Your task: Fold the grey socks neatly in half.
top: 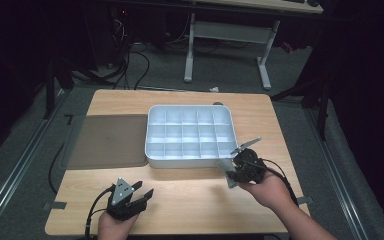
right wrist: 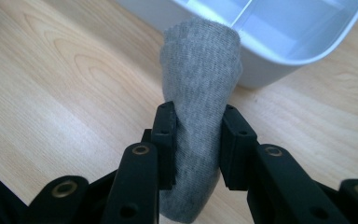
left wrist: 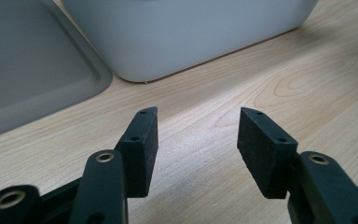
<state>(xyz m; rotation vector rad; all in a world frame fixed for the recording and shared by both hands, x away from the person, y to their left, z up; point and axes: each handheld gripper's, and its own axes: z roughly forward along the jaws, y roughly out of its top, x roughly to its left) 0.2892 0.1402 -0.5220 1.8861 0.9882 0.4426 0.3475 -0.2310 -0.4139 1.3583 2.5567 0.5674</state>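
The right gripper (right wrist: 196,135) has its two black jaws pressed in on a rolled grey sock (right wrist: 199,84), squeezing it at the middle so the knit bulges above and below the pads. In the right gripper view the sock stands in the centre of the frame, its top end overlapping the near wall of a white tray (right wrist: 279,56) that fills the upper right, with pale wood table (right wrist: 65,93) spread across the left. From the high view the right gripper (top: 240,167) sits at the lower right of the frame, just beside the tray's (top: 152,127) near right corner, and the sock is too small there to make out clearly. The tray is split into many small compartments and lies in the middle of the table (top: 195,200). A flat grey lid (top: 107,141) lies touching or just beside the tray's left side. The left gripper (top: 139,196) rests low in the frame, well apart from the tray, and in the left gripper view its jaws (left wrist: 198,135) stand wide apart over bare wood, gripping nothing, with the tray's rounded corner (left wrist: 168,42) and the lid's edge (left wrist: 37,70) across the upper part of the frame.
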